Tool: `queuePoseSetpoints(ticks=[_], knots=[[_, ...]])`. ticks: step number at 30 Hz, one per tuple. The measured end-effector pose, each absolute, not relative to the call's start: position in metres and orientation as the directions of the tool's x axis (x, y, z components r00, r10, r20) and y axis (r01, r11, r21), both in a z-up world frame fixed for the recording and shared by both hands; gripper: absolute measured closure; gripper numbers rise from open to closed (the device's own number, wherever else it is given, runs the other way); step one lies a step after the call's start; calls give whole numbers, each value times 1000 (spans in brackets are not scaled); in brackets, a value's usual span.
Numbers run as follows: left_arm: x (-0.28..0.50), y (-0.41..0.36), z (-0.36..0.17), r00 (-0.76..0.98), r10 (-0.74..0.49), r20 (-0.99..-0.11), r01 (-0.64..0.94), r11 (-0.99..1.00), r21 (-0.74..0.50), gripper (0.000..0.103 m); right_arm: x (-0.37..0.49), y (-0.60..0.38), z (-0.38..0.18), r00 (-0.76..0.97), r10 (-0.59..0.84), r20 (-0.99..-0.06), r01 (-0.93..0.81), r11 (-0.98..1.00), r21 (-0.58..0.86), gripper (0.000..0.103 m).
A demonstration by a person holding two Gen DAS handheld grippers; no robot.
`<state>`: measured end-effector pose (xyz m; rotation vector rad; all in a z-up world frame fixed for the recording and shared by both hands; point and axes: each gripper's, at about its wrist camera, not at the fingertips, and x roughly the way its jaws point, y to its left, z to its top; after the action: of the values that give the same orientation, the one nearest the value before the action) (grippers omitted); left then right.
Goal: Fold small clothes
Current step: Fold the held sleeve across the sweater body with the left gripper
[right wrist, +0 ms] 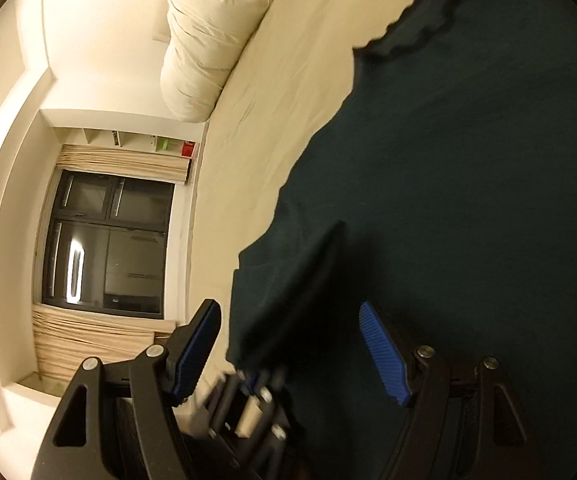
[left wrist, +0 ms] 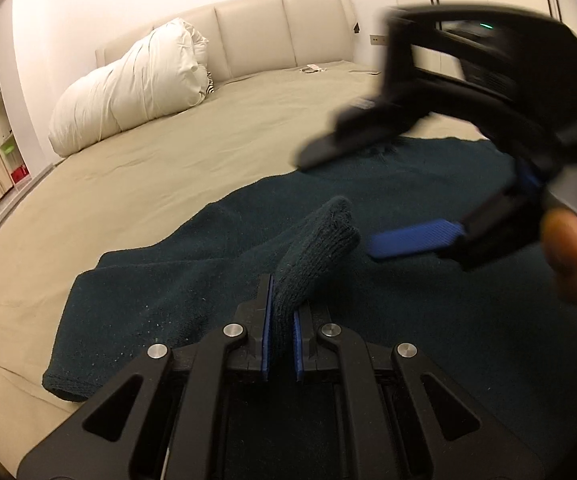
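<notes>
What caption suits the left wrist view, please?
Left gripper pinches a dark green sweater on the bed.

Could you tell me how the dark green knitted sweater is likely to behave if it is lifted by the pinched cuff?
The sweater looks floppy: its cuff droops beyond the left gripper. The thick knit suggests some weight and drag on the bed sheet. Slipping seems unlikely.

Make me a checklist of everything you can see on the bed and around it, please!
Surface: beige bed sheet, wrinkled.
Job's things: dark green sweater spread on the bed, cuff lifted.
Clutter: rolled white duvet; small items by the headboard.
Grippers: left gripper shut on the cuff; right gripper open above the sweater.
Cables: nothing seen.
Surroundings: padded headboard, dark window, curtains, shelves.
</notes>
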<state>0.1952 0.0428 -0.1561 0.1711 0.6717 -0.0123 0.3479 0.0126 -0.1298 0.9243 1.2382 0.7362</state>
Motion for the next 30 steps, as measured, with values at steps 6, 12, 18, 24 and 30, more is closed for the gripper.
queuePoseSetpoints(ticks=[6,12,18,24,30], knots=[[189,41,-161,765,50,-642,69,985,160,95,357,38,-122,103,832,-545,-85,553,829,82],[170,46,-149,733,-76,-676,141,989,41,93,367,12,-111,167,776,-609,-147,630,762,95],[146,100,-130,767,-149,-624,47,983,-178,93,384,-67,-101,303,699,-648,-106,700,706,96],[164,173,-130,786,-53,-616,-145,952,-268,93,394,-108,-113,335,620,-710,-52,764,643,96],[183,214,-110,806,7,-592,-225,929,-294,93,379,-133,-133,357,610,-708,-12,760,649,96]])
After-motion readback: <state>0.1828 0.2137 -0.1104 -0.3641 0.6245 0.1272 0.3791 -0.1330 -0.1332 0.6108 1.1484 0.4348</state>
